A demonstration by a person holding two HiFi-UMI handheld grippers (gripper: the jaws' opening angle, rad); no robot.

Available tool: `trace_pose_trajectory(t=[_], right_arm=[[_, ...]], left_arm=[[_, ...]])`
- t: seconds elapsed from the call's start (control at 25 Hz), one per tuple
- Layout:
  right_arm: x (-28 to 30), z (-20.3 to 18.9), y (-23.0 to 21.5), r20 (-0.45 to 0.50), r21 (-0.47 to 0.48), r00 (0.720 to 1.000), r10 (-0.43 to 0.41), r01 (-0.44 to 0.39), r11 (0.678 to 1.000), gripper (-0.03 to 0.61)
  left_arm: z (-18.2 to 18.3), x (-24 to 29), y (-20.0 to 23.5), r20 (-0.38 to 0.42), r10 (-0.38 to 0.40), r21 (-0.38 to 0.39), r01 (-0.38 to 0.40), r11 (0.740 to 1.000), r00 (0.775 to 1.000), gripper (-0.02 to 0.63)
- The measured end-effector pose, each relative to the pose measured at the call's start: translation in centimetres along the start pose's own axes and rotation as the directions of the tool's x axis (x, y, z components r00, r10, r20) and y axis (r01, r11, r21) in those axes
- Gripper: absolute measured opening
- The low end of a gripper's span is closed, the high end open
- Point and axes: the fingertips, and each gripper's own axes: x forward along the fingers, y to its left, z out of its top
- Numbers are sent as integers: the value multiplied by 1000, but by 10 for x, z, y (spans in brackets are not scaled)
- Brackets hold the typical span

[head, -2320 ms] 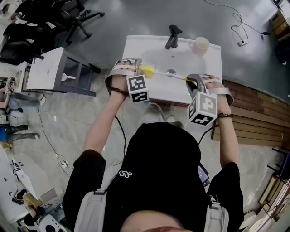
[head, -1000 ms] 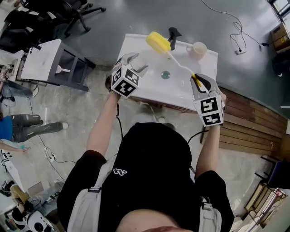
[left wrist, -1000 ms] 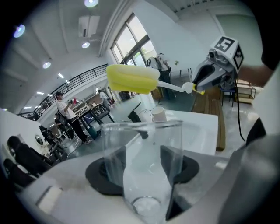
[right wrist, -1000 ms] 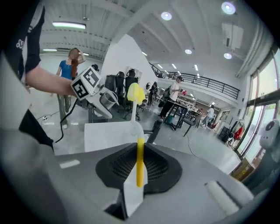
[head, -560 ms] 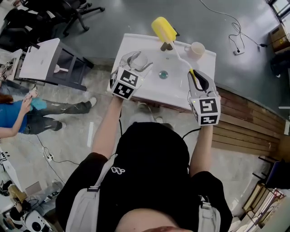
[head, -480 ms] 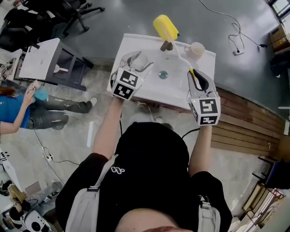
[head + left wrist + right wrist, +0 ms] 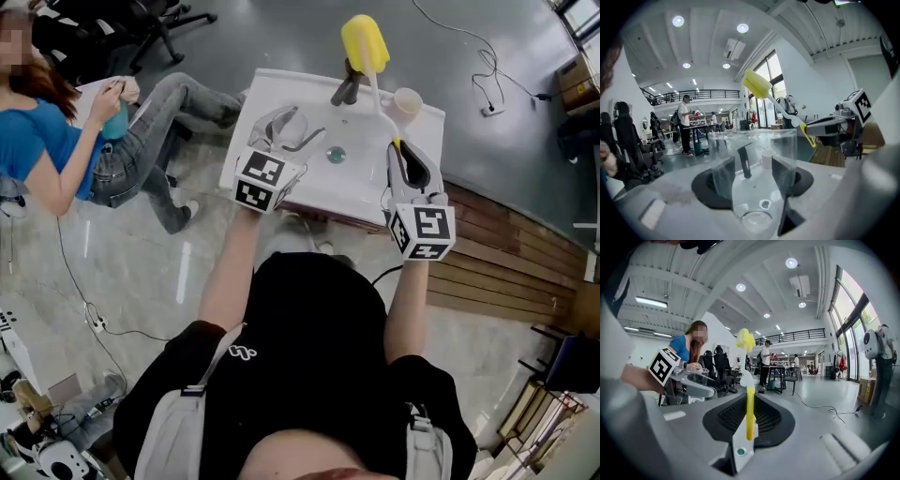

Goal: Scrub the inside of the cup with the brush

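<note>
White sink top (image 7: 272, 94) below. Left claw (image 7: 284, 131) clamped on clear cup (image 7: 754, 145), mouth pointing away. Right claw (image 7: 750, 423) pinching brush (image 7: 365, 44) by yellow handle (image 7: 750, 411), sponge end (image 7: 757, 84) high, apart from cup. Best: swing sponge down to cup mouth, push in slow, rub round.

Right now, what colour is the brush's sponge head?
The sponge head is yellow; head view shows it best.

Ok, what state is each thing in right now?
clear cup: clamped in the left gripper, empty.
brush: clamped by its handle in the right gripper, sponge head up in the air, outside the cup.
mug: upright on the sink top, untouched.
</note>
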Motion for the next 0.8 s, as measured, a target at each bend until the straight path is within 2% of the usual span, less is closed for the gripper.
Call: trace_pose_trajectory(t=[0.4,0.8], right_arm=[[-2,9,-3,64,66,998,-27,22,998,50],[1,10,-7,94,104,995,-46,36,994,50]], left_arm=[[18,-3,-4,99,33,-58,-28,998,995,272],[21,0,-7,138,28,-73,-19,997,990,272]])
